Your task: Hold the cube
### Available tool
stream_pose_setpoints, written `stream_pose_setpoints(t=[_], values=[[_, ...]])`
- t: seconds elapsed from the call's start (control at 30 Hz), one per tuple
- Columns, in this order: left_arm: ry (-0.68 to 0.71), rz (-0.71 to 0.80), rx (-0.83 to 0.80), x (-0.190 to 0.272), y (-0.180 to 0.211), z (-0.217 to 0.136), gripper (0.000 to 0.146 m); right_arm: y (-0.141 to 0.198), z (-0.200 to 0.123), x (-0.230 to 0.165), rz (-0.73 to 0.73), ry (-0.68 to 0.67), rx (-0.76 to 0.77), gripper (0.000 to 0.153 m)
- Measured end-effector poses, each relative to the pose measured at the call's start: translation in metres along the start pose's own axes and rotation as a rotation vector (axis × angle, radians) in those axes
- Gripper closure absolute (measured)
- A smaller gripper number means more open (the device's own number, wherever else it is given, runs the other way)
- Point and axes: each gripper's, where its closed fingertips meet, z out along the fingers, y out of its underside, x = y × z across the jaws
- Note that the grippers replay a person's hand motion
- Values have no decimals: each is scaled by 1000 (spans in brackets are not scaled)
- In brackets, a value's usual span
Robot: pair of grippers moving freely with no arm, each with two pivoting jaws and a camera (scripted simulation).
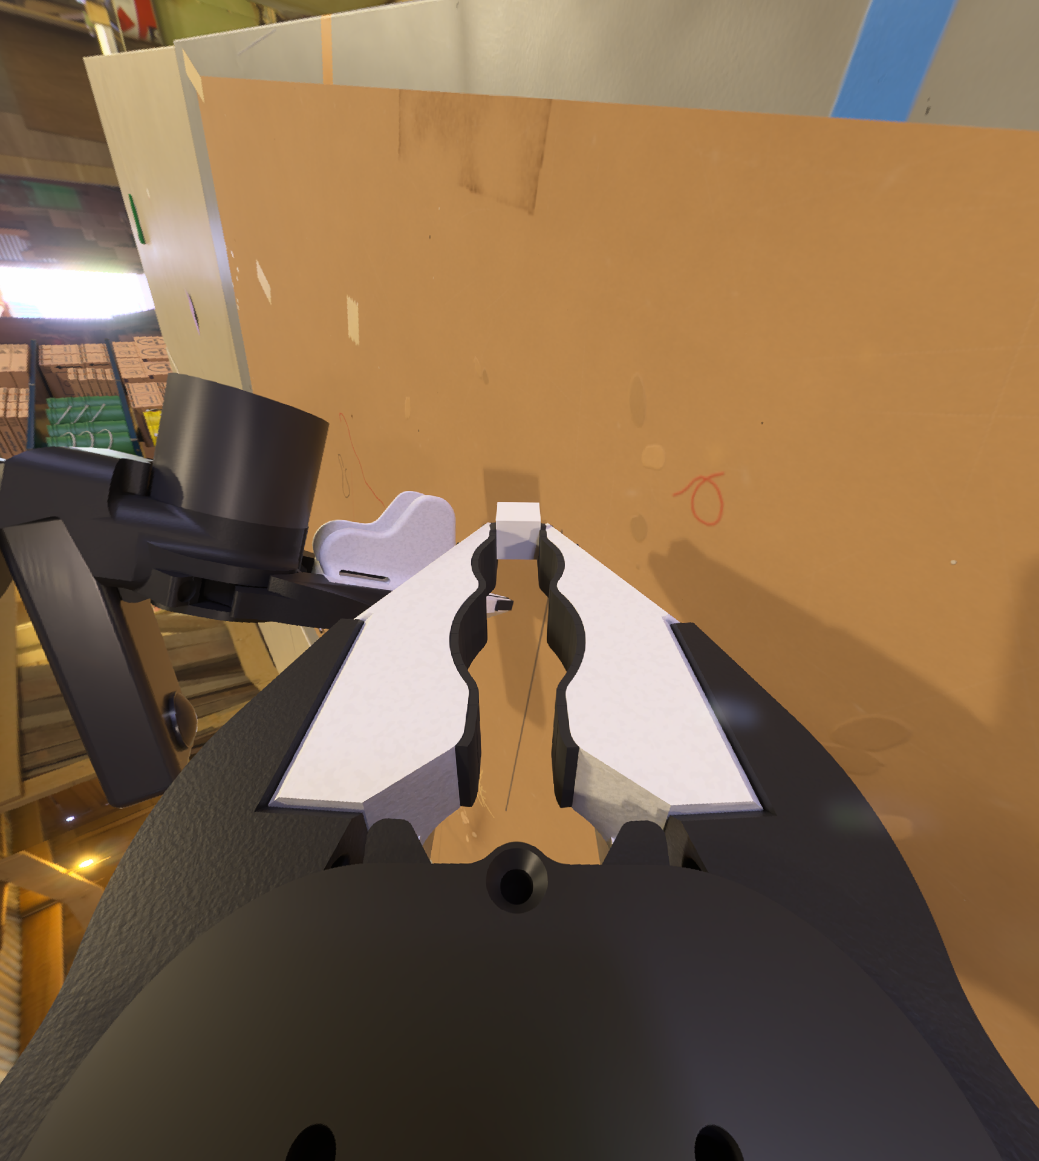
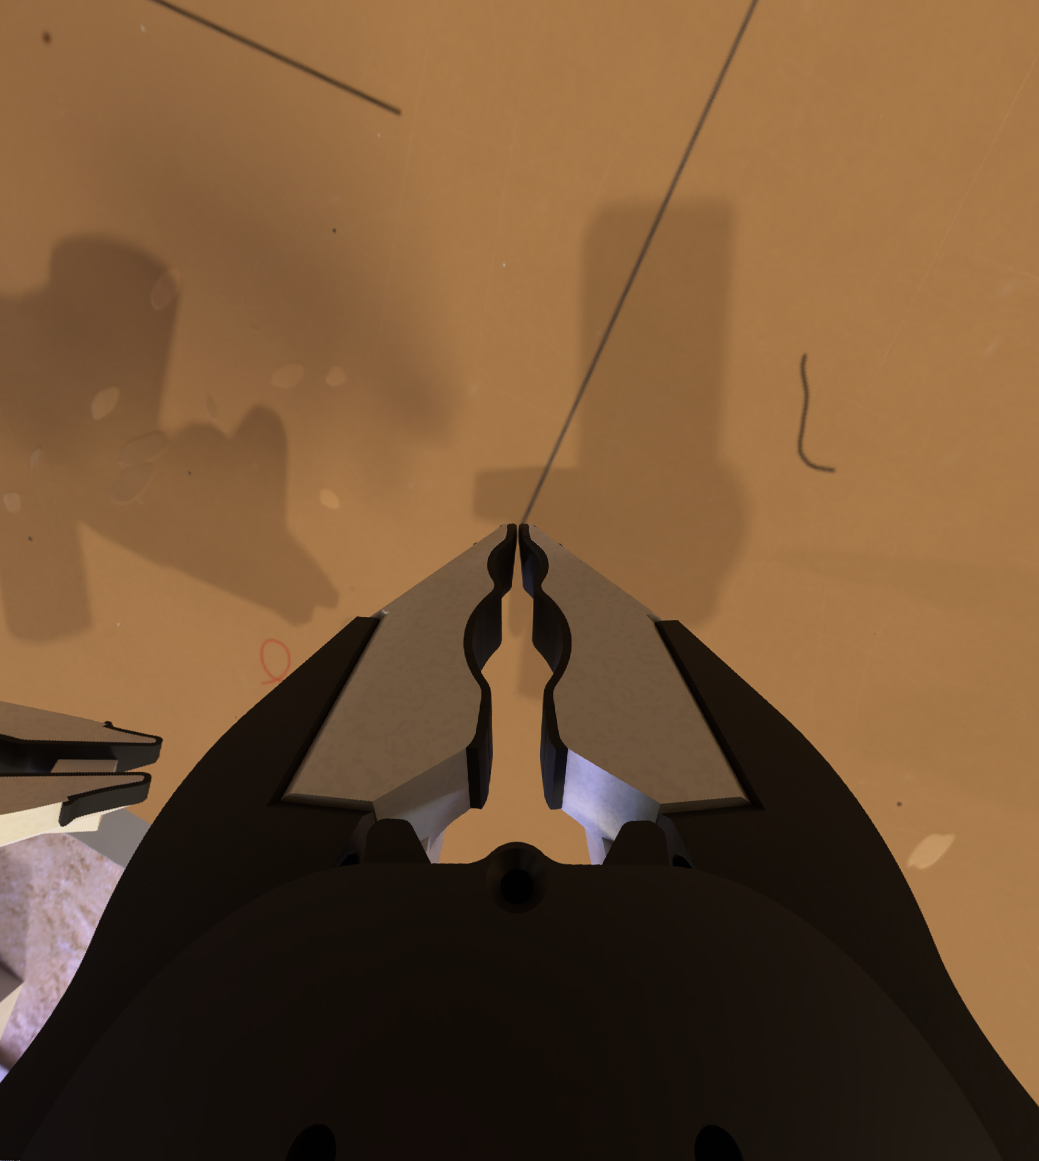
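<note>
The left gripper held the small white cube pinched at its fingertips, raised above the orange tabletop; keeping it well probably meant steady pressure and no tilt, since only the tips gripped it; the right gripper, fingers nearly touching and empty, sat just left of the cube in the left wrist view; the scuffed, scribbled tabletop met pale panels at its far edge; shelves of cartons stood far left.
</note>
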Motion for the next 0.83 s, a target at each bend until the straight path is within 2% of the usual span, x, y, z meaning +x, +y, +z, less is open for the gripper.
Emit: stream_pose_setpoints(t=[0.13, 0.23, 0.3, 0.33, 0.4, 0.43, 0.47, 0.5, 0.53, 0.57, 0.6, 0.83], values=[[-16, -5, 19, -2, 4, -3, 135, -6, -9, -3, 8, -28, 77, 152], [-24, 25, 16, -4, 10, -5, 135, -14, -42, 9, -2, 47, 260, 151], [-10, 25, 21, -5, 15, -3, 135, -15, -73, 31, -56, 247, 384, 145], [-2, 21, 23, -5, 18, -2, 135, -13, -90, 45, -87, 406, 414, 135], [1, -2, 15, -8, 26, 2, 135, -3, -125, 68, -143, 734, 398, 121], [0, -23, 3, -9, 31, 4, 135, -1, -142, 75, -218, 842, 395, 116], [1, -45, -8, -10, 36, 5, 135, 3, -159, 81, -151, 1033, 362, 113], [2, -63, -18, -11, 42, 6, 135, 3, -169, 80, -2, 1123, 406, 112], [5, -79, -27, -11, 47, 8, 135, 0, -177, 79, -52, 1209, 404, 111], [11, -93, -38, -12, 53, 9, 135, -1, -180, 80, -140, 1233, 378, 110], [17, -108, -54, -12, 59, 10, 135, -3, -182, 79, -133, 1239, 372, 108], [79, -226, -167, -3, 105, 22, 135, -14, -168, 74, 5, 1150, 459, 100]])
